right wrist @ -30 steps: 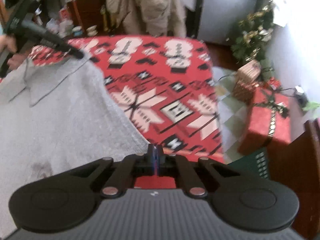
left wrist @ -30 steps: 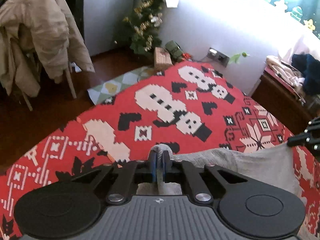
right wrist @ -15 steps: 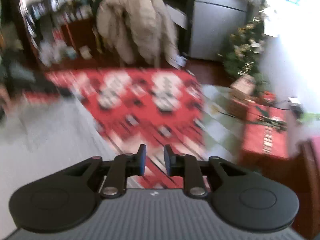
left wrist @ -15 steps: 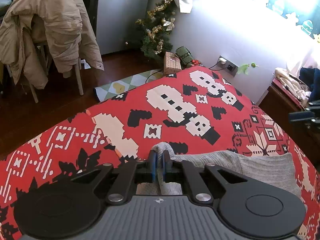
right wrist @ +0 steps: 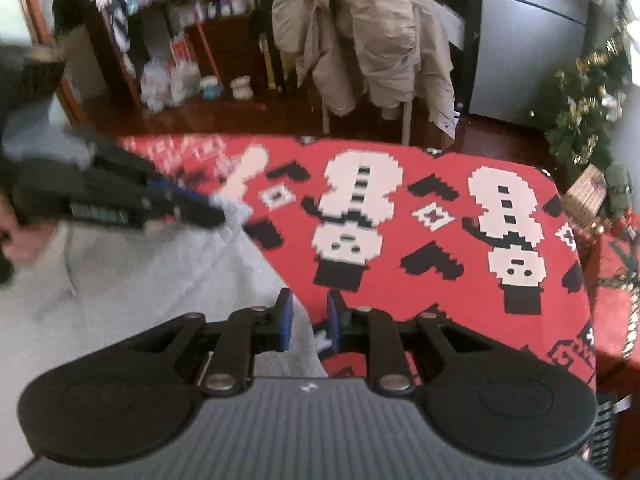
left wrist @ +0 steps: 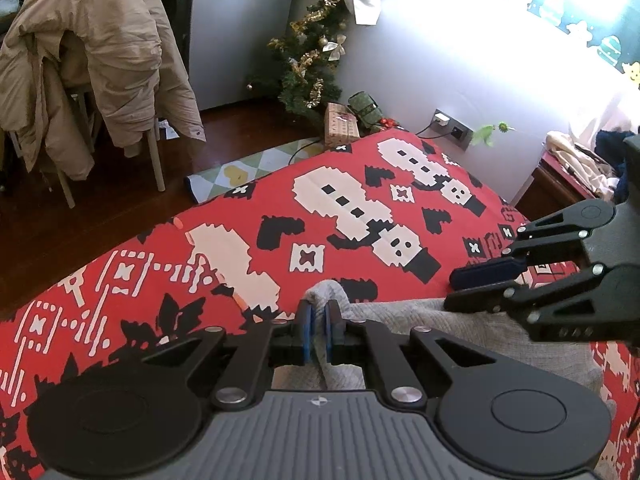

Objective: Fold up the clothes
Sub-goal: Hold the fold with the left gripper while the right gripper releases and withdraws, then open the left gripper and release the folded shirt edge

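Observation:
A grey knit garment [left wrist: 460,328] [right wrist: 140,280] lies on a table covered with a red snowman-pattern cloth [left wrist: 240,216] [right wrist: 408,220]. My left gripper [left wrist: 318,320] is shut on a raised fold at the garment's far corner; the right wrist view shows it [right wrist: 216,216] at the left, a hand behind it. My right gripper [right wrist: 308,314] is open, its blue pads apart over the garment's right edge and pressing on nothing. In the left wrist view it [left wrist: 452,290] reaches in from the right, just above the garment's far edge.
A chair draped with a beige coat [left wrist: 92,60] [right wrist: 360,32] stands beyond the table. A small Christmas tree [left wrist: 308,60] [right wrist: 584,120] and wrapped gifts [left wrist: 340,126] sit on the floor by the wall. A wooden cabinet piled with clothes [left wrist: 576,168] stands at the right.
My right gripper opened from shut and swept along the garment toward the left gripper, now close beside it. The left gripper kept its hold on the fold and stayed put.

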